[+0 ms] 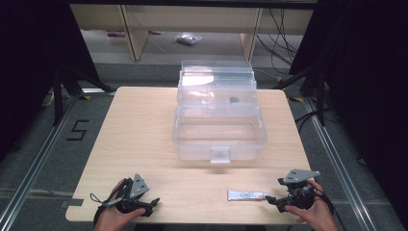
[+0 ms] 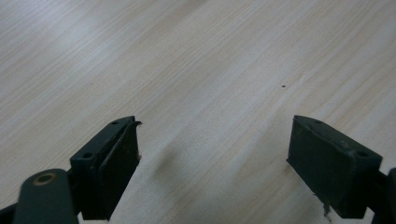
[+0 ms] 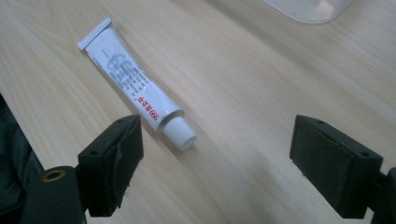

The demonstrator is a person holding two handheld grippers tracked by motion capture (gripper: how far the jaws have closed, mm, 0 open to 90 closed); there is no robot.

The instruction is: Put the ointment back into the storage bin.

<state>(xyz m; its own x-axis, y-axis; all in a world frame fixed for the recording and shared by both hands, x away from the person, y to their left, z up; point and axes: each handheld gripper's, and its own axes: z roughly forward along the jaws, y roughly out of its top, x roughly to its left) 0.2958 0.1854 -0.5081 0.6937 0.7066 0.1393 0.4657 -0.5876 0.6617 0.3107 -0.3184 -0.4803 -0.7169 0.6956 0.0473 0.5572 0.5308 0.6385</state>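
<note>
left gripper: near-left table edge, jaws spread over bare wood | tube: lying flat, near-right, cap toward right gripper | right gripper: jaws spread, seemingly just beside cap | clear box: far centre

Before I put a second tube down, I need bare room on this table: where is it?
Free: the wood left of the box to the table edge, and the front strip between the left gripper and the tube. Crowded: the front right, where the right gripper hangs open by the tube.
</note>
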